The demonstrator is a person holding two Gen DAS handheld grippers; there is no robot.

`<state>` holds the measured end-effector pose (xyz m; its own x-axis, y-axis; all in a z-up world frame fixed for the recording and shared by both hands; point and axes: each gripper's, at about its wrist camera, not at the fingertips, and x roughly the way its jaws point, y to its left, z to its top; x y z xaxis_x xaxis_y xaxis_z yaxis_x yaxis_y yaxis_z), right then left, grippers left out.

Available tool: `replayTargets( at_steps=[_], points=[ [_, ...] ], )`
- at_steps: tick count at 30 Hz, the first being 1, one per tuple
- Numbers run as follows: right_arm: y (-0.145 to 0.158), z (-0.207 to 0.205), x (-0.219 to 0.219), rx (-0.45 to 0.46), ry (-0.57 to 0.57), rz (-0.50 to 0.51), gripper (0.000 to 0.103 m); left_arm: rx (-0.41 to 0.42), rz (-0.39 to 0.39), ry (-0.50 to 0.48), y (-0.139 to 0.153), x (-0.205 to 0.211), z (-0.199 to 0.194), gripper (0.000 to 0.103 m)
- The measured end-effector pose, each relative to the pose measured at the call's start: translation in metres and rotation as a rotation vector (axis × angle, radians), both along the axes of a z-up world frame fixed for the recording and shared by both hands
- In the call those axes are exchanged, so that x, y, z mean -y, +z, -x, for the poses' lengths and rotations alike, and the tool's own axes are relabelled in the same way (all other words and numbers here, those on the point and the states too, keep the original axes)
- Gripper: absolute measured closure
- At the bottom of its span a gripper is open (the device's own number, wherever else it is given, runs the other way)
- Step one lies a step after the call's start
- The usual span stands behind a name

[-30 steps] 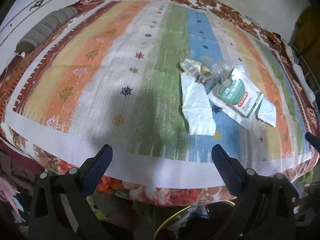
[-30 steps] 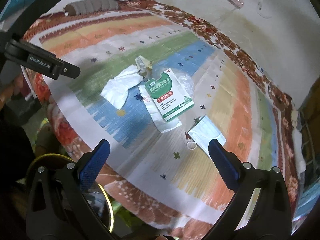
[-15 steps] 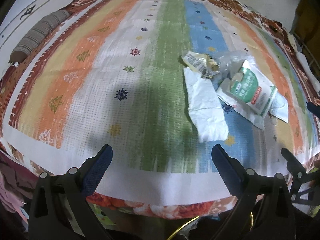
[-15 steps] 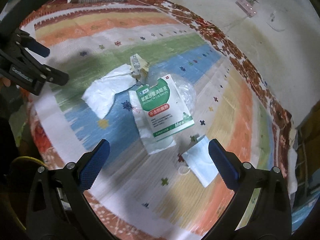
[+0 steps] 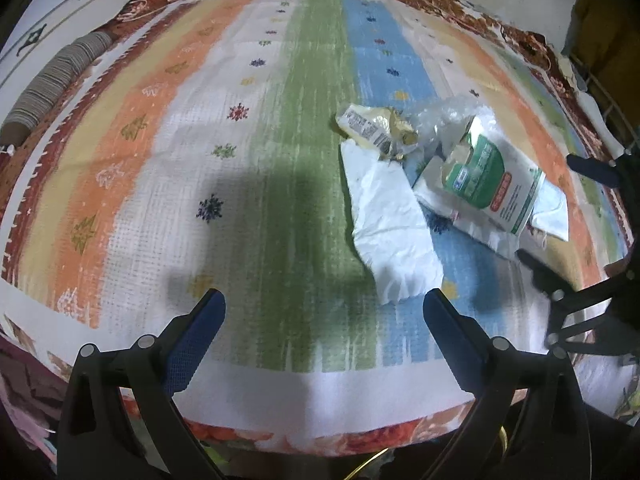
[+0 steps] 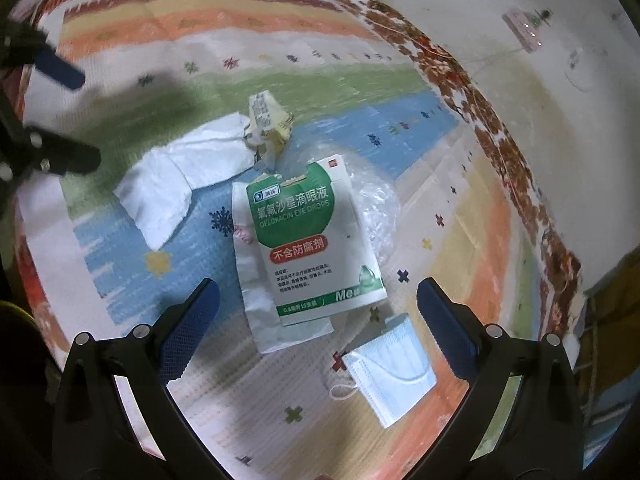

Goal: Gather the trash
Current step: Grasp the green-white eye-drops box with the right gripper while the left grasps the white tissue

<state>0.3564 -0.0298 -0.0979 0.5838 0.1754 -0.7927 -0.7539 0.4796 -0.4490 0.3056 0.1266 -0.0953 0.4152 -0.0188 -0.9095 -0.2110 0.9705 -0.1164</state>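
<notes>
Trash lies on a striped bedspread point(image 5: 280, 160): a green-and-white eye-drops box point(image 6: 312, 236) point(image 5: 492, 176) on a white paper bag point(image 6: 256, 300), a crumpled white tissue point(image 6: 176, 180) point(image 5: 392, 224), a yellow wrapper point(image 6: 266, 120) point(image 5: 372, 128), clear plastic point(image 6: 376, 208) and a blue face mask point(image 6: 392, 368). My right gripper point(image 6: 318, 312) is open, hovering over the box's near end. My left gripper point(image 5: 324, 336) is open and empty over the bed's near edge, left of the tissue.
A rolled grey striped cloth point(image 5: 52, 84) lies at the bed's far left by the headboard. A wall with a power strip point(image 6: 524, 28) runs behind the bed. A yellow-rimmed container point(image 5: 368, 464) shows below the bed's near edge.
Both grippers have moved forward over the bed. The right gripper has closed in on the box and mask; the trash has not moved.
</notes>
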Motion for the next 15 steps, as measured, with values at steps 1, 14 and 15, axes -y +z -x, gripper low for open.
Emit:
replayTargets(
  at_steps=[1,14,15],
  points=[
    [-0.001,-0.002,-0.001,0.001,-0.001,0.005,0.009,0.007,0.006,0.007,0.001,0.000,-0.001,0.006],
    [-0.024,-0.028,-0.018,-0.013,0.004,0.110,0.009,-0.002,0.006,0.047,-0.012,-0.003,-0.010,0.006],
    [-0.026,-0.029,-0.019,-0.013,0.005,0.114,0.009,0.000,0.010,0.050,-0.012,-0.004,-0.011,0.006]
  ],
)
